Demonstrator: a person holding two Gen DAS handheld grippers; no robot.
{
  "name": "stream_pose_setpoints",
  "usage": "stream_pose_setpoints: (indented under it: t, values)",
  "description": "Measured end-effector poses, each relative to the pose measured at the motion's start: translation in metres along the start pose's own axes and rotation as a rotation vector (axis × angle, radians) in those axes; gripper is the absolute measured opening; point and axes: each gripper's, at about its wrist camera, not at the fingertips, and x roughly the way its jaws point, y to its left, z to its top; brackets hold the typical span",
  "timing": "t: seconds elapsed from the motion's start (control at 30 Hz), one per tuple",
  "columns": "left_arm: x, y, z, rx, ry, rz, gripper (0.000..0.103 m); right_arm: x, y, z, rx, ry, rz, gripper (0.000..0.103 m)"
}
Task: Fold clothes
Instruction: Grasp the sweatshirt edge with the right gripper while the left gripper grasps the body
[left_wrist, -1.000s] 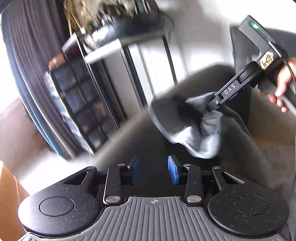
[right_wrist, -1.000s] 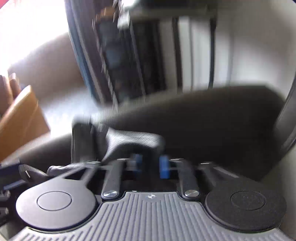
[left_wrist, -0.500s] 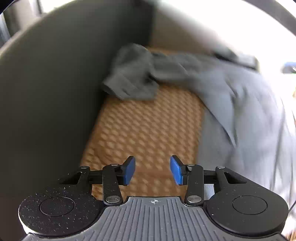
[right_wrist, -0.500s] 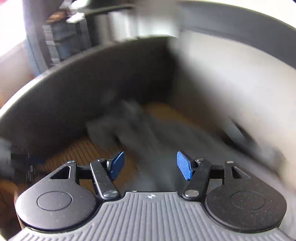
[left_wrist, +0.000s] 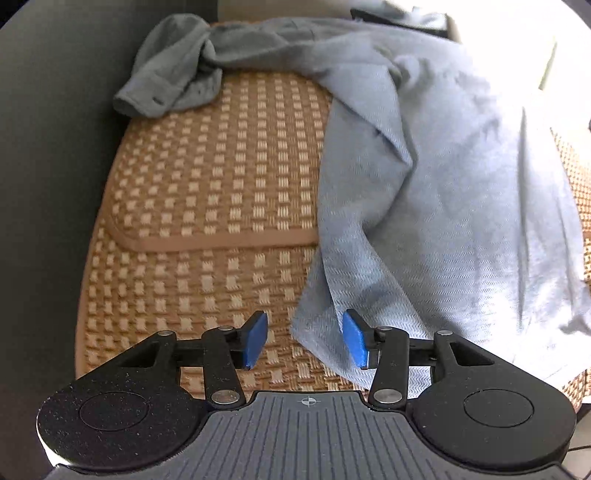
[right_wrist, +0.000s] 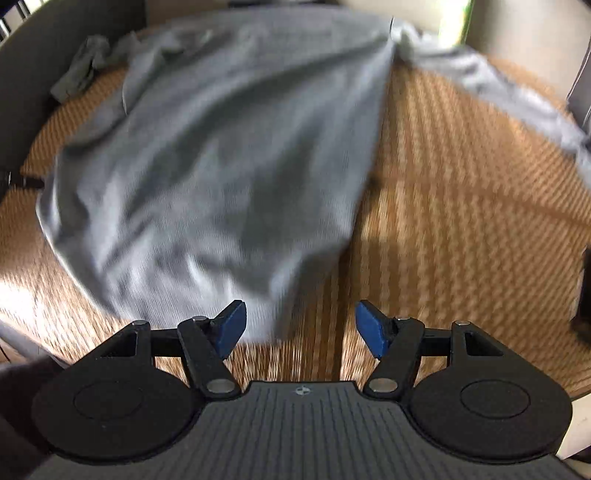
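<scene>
Surface: woven tan mat (left_wrist: 221, 177) with a lighter check pattern; a plain border band crosses it at the centre.
Garment: light grey shirt (left_wrist: 443, 206) spread from 12 to 4 o'clock, its lower corner lying between the blue pads.
Sleeve: darker grey, bunched at 11 o'clock (left_wrist: 173, 70), resting on the mat beside a dark upholstered wall (left_wrist: 48, 184).
Left gripper (left_wrist: 304, 339): at 6 o'clock, pointing steeply down, jaws opening; the pads press on nothing.
</scene>
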Motion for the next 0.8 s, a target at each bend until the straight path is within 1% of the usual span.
stream_pose_setpoints:
  t: [0.13, 0.2, 0.3, 0.4, 0.43, 0.47, 0.5, 0.57, 0.63, 0.7, 0.73, 0.8]
  values:
    - [-0.004, -0.014, -0.006, 0.017, -0.004, -0.018, 0.061, 0.023, -0.003, -0.036, -0.089, 0.002, 0.02, 0.064]
    - [-0.003, -0.024, -0.009, 0.051, -0.006, -0.001, 0.061, 0.027, -0.003, -0.047, -0.112, -0.01, 0.025, 0.062]
    - [0.006, -0.033, -0.01, 0.068, 0.004, 0.022, 0.061, 0.035, -0.002, -0.051, -0.11, -0.058, 0.039, 0.059]
    - [0.016, -0.038, -0.006, 0.052, 0.009, 0.028, 0.061, 0.036, -0.001, -0.043, -0.102, -0.141, 0.042, 0.058]
    - [0.019, -0.04, -0.004, 0.047, 0.013, 0.033, 0.06, 0.037, 0.0, -0.038, -0.105, -0.151, 0.04, 0.045]
    - [0.018, -0.04, -0.002, 0.036, 0.019, 0.027, 0.03, 0.039, 0.0, -0.033, -0.106, -0.142, 0.043, 0.012]
    - [0.016, -0.039, 0.001, 0.023, 0.025, 0.015, 0.0, 0.038, -0.001, -0.028, -0.111, -0.139, 0.044, 0.005]
    - [-0.004, -0.037, 0.004, -0.018, -0.005, -0.008, 0.0, 0.02, -0.004, -0.02, -0.141, -0.157, 0.035, 0.004]
    - [-0.028, -0.035, 0.001, -0.045, -0.038, -0.031, 0.0, -0.013, -0.012, -0.016, -0.19, -0.206, 0.019, 0.004]
    - [-0.051, -0.031, -0.006, -0.085, -0.053, -0.068, 0.0, -0.047, -0.025, -0.015, -0.232, -0.235, -0.014, 0.004]
    - [-0.058, -0.03, -0.01, -0.099, -0.053, -0.08, 0.0, -0.061, -0.033, -0.016, -0.251, -0.242, -0.041, 0.004]
    - [-0.055, -0.031, -0.022, -0.099, -0.028, -0.072, 0.0, -0.077, -0.045, -0.02, -0.292, -0.24, -0.081, 0.004]
